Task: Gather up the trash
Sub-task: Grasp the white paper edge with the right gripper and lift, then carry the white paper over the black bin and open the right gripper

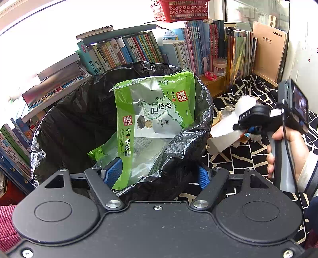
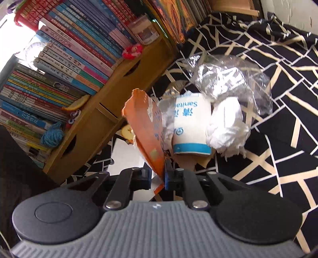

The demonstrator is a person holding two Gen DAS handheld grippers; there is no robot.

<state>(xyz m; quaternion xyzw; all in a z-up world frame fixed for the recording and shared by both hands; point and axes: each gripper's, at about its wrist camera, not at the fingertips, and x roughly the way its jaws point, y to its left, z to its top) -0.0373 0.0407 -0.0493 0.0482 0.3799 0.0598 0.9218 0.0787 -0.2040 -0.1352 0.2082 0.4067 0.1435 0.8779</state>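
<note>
In the left wrist view a bin lined with a black bag (image 1: pixel 65 119) fills the middle. A green seaweed wrapper (image 1: pixel 151 111) leans inside it, its lower end over the near rim. My left gripper (image 1: pixel 159 174) is open wide at that rim, and the wrapper rests against the left blue pad (image 1: pixel 113 172). My right gripper (image 2: pixel 157 176) is shut on a torn orange wrapper (image 2: pixel 147 127) that sticks up from the jaws. Beyond it lie a tipped white paper cup (image 2: pixel 190 127), a crumpled tissue (image 2: pixel 226 131) and a clear plastic bag (image 2: pixel 232 83).
The trash sits on a black cloth with cream lines (image 2: pixel 278 139). A wooden shelf (image 2: pixel 111 111) packed with books (image 1: pixel 139 47) runs behind it and the bin. A red basket (image 1: pixel 178 10) tops the books. A hand (image 1: pixel 284 150) holds the right gripper (image 1: pixel 241 129) right of the bin.
</note>
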